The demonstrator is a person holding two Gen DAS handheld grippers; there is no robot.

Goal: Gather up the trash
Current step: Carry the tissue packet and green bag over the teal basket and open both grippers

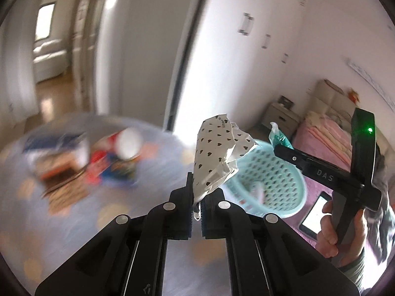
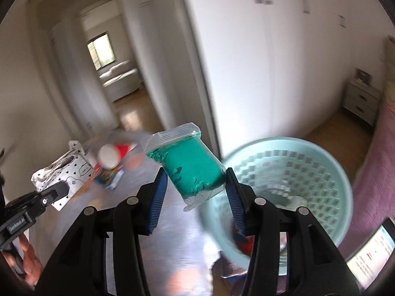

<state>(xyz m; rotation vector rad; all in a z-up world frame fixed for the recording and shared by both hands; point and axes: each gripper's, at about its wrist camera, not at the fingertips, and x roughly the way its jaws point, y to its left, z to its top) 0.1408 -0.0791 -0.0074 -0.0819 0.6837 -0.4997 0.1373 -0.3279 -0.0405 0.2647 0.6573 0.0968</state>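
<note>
two loads up: left gripper pinching crumpled heart-print white paper, right gripper clamping clear zip bag of green putty; centre both over pale-blue perforated plastic basket before releasing.

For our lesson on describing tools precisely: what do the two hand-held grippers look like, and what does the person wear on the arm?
Both are black plastic with silver round rivets on the linkage arms. The left gripper and right gripper have ribbed blue pads on their fingers. Seen from the left wrist, the right one's body bears white letters "DAS" and a green light. A grey-green sleeve covers the wrist. No cables show.
</note>
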